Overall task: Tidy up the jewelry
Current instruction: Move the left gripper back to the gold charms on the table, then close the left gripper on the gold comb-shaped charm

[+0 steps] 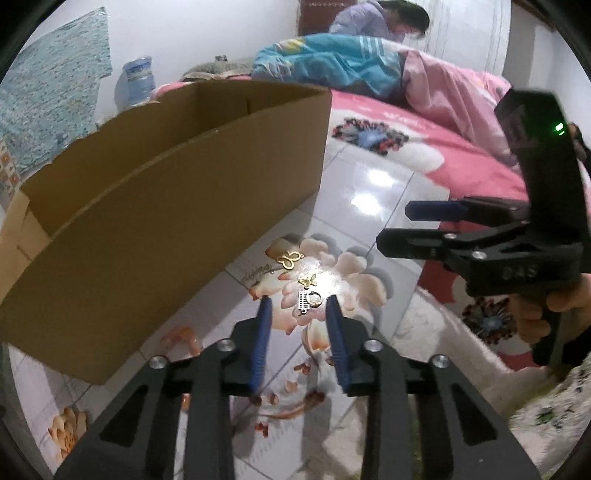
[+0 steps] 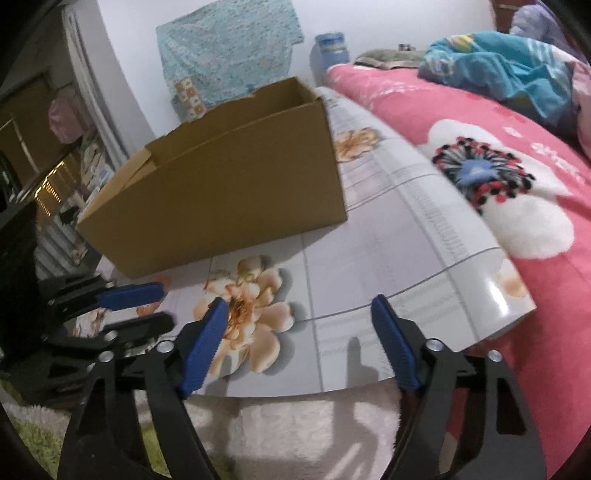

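Small jewelry lies on a glossy floral mat (image 1: 364, 206): a large gold butterfly pendant (image 1: 289, 258), a small gold butterfly (image 1: 307, 280), and a silver charm with a ring (image 1: 308, 300). My left gripper (image 1: 298, 301) hovers low over the mat, its blue pads on either side of the charm and ring with a gap left and right, not pressing. To the right, my right gripper (image 1: 395, 226) is held by a hand. In the right wrist view it (image 2: 299, 301) stands open over a bare patch of mat (image 2: 369, 240), with the left gripper (image 2: 164, 304) at the left edge.
An open brown cardboard box (image 1: 166, 206) (image 2: 221, 192) stands on the mat just left of the jewelry. A pink flowered bedspread (image 2: 517, 184) lies to the right, with a blue blanket and a seated person (image 1: 380, 18) behind. A white fluffy rug (image 2: 295, 435) borders the mat's near edge.
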`<state>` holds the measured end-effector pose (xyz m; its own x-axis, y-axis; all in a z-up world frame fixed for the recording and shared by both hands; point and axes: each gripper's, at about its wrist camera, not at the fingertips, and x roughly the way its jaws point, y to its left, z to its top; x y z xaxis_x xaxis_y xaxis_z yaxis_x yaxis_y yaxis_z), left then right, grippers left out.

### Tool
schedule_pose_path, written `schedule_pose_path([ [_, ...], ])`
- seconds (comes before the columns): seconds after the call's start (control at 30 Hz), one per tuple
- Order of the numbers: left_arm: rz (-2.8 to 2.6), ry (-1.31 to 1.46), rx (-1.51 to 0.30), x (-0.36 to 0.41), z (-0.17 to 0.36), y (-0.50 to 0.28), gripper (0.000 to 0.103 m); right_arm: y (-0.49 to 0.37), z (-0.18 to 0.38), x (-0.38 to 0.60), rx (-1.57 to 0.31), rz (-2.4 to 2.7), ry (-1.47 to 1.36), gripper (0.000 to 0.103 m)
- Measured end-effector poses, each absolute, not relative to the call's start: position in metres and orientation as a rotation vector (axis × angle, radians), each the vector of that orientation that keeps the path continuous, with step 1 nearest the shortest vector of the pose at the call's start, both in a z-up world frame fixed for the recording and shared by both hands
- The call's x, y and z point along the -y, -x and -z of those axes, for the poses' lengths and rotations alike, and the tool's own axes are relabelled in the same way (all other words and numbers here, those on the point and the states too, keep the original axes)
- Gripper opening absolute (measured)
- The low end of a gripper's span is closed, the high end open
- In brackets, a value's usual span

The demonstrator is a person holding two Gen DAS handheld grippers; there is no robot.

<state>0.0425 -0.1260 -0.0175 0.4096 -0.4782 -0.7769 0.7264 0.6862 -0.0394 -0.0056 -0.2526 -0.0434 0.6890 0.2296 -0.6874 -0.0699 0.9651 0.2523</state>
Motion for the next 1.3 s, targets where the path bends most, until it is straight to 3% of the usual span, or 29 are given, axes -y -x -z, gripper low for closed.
schedule_pose_path([
  [0.27,0.789,-0.423,-0.898,0.147,0.038,-0.054,0.026,-0.001,0.05,0.246,-0.81,-0.193,-0.209,0.065],
  [0.47,0.801,-0.457,-0.889,0.152,0.04,-0.056,0.015,-0.002,0.052,0.247,-0.81,-0.195,-0.218,0.064],
  [0.67,0.826,-0.456,-0.893,0.157,0.041,-0.062,0.013,0.001,0.052,0.249,-0.808,-0.193,-0.237,0.063],
  [0.8,0.834,-0.461,-0.897,0.156,0.04,-0.061,0.007,0.005,0.05,0.25,-0.804,-0.189,-0.244,0.062],
  [1.3,0.826,-0.42,-0.897,0.148,0.04,-0.059,0.004,0.006,0.045,0.251,-0.79,-0.183,-0.249,0.061],
])
